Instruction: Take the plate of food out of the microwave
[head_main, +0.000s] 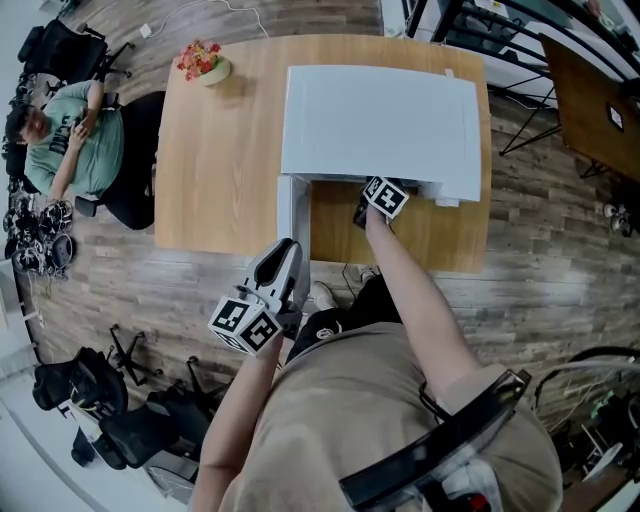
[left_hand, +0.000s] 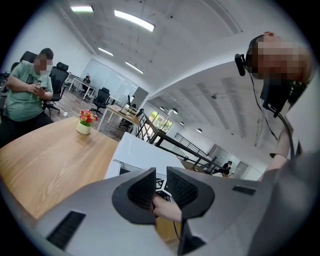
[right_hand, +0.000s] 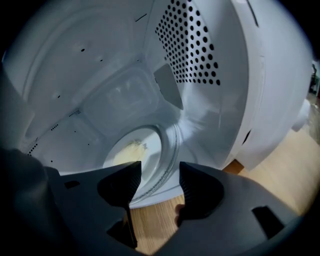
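Observation:
The white microwave (head_main: 380, 120) stands on the wooden table (head_main: 220, 170) with its door (head_main: 292, 215) swung open to the left. Inside, a white plate (right_hand: 150, 147) with pale yellow food (right_hand: 127, 154) rests on the glass turntable (right_hand: 169, 152). My right gripper (right_hand: 159, 182) is at the mouth of the oven, open, just short of the plate's near rim, with nothing between its fingers. In the head view its marker cube (head_main: 385, 195) shows at the opening. My left gripper (head_main: 285, 252) hangs in front of the table's edge, below the door, open and empty.
A small pot of flowers (head_main: 205, 65) sits at the table's far left corner. A seated person (head_main: 75, 140) is to the left of the table. Office chairs (head_main: 110, 400) stand on the wooden floor at lower left. A dark desk (head_main: 590, 100) is at right.

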